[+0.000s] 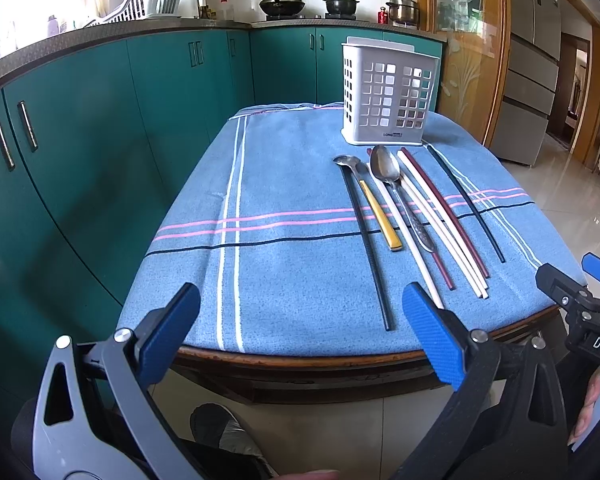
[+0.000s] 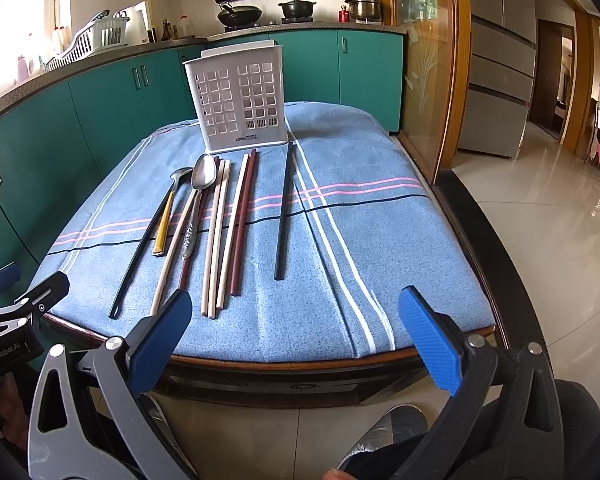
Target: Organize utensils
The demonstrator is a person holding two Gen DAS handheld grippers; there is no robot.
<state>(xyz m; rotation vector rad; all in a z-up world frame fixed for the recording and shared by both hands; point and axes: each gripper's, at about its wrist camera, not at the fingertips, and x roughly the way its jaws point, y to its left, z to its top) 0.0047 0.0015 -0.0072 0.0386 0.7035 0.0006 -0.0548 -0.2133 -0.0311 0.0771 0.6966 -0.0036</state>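
A white perforated utensil holder [image 1: 389, 96] [image 2: 240, 104] stands upright at the far side of a blue-clothed table [image 1: 284, 264] [image 2: 340, 240]. In front of it lie a large steel spoon [image 1: 384, 168] [image 2: 204, 174], a yellow-handled spoon [image 1: 380, 212] [image 2: 165, 224], and several chopsticks: black [image 1: 366, 240] [image 2: 284, 212], white [image 1: 432, 216] [image 2: 216, 236] and dark red [image 1: 444, 208] [image 2: 244, 220]. My left gripper [image 1: 300, 316] is open and empty above the table's near edge. My right gripper [image 2: 296, 320] is open and empty at the near edge, to the right of the left one.
Teal kitchen cabinets [image 1: 100, 128] run along the left and back, with a dish rack [image 1: 148, 4] and pots [image 1: 282, 5] on the counter. A wood-framed glass partition [image 2: 428, 72] stands right of the table. A fridge [image 2: 500, 60] and tiled floor [image 2: 540, 220] lie beyond.
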